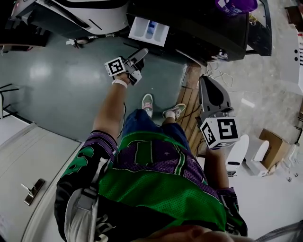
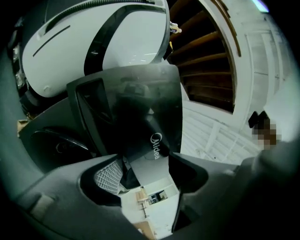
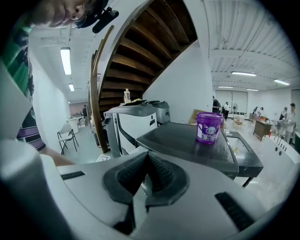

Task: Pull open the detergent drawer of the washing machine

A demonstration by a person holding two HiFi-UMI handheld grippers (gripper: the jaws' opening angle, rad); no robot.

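In the head view, the white detergent drawer (image 1: 147, 29) stands pulled out of the dark washing machine (image 1: 203, 28). My left gripper (image 1: 140, 55) is just in front of the drawer, pointing at it with its jaws apart. In the left gripper view, the white drawer tray (image 2: 152, 204) shows in the gap between the ribbed left pad (image 2: 107, 176) and the dark right finger (image 2: 187, 173), below a dark panel (image 2: 136, 108) with a logo. I see no pad pressing on it. My right gripper (image 1: 211, 97) hangs off to the right, shut and empty, its pads (image 3: 147, 176) together.
A white rounded appliance (image 1: 85, 14) stands left of the washing machine. A purple tub (image 3: 208, 126) sits on the dark machine top. Wooden stairs (image 3: 136, 51) rise behind. A cardboard box (image 1: 274, 146) and white parts lie on the floor at right. A pale door (image 1: 28, 160) fills the left.
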